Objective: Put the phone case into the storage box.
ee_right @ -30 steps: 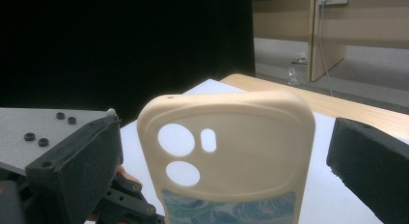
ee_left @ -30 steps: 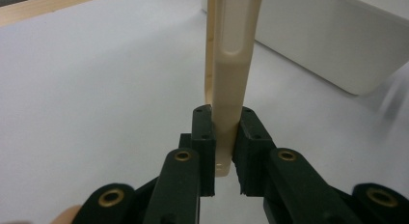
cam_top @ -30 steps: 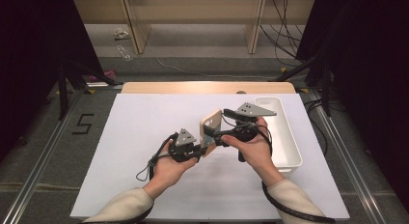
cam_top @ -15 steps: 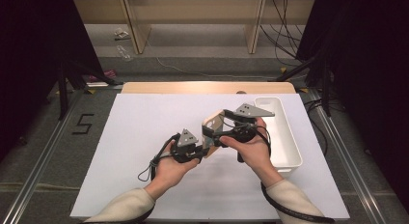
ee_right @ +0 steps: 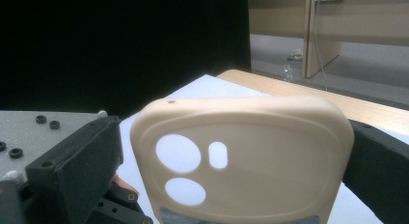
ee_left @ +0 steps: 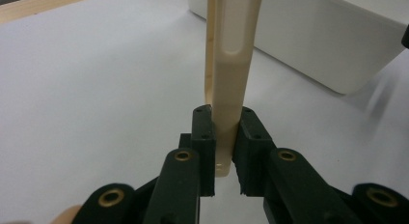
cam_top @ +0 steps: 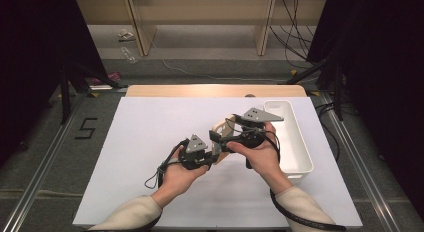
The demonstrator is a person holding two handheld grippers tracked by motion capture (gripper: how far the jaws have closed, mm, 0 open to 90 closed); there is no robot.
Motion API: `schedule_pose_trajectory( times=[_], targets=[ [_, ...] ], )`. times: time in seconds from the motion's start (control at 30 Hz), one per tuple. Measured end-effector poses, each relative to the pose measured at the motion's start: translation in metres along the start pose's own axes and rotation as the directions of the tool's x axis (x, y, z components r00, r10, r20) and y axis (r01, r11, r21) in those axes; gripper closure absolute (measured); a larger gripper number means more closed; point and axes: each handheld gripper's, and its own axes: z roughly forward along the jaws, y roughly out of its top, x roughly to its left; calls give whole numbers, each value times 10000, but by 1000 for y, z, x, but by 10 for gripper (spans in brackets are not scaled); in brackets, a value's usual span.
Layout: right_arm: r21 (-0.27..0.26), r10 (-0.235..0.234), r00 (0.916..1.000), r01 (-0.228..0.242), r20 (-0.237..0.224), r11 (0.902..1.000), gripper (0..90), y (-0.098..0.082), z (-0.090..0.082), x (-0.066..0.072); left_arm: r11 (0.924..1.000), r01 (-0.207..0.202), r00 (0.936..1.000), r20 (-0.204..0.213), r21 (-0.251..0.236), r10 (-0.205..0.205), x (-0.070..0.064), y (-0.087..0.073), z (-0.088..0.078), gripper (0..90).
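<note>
Phone case (ee_right: pixel 241 161), cream-coloured with the camera cutouts showing, is up off the white tabletop (cam_top: pixel 150 132), held between both my grippers near the middle. My left gripper (ee_left: pixel 223 147) has its jaws clamped tight on the thin edge of one end, case standing on edge between them. My right gripper (cam_top: pixel 222 138) has its jaws spread wide, one against each long side of the case, pinching it across its width. White tray (cam_top: pixel 295 142) sits just to the right of my right hand (cam_top: pixel 260 154).
</note>
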Motion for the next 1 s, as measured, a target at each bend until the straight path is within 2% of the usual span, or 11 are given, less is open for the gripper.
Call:
schedule_pose_trajectory(
  times=[1.0],
  targets=[
    [90, -42, 9999, 41, 97, 10000, 28, -3, 2, 1, 10000, 23, 10000, 1, -37, -23, 0, 0, -1, 796]
  ],
)
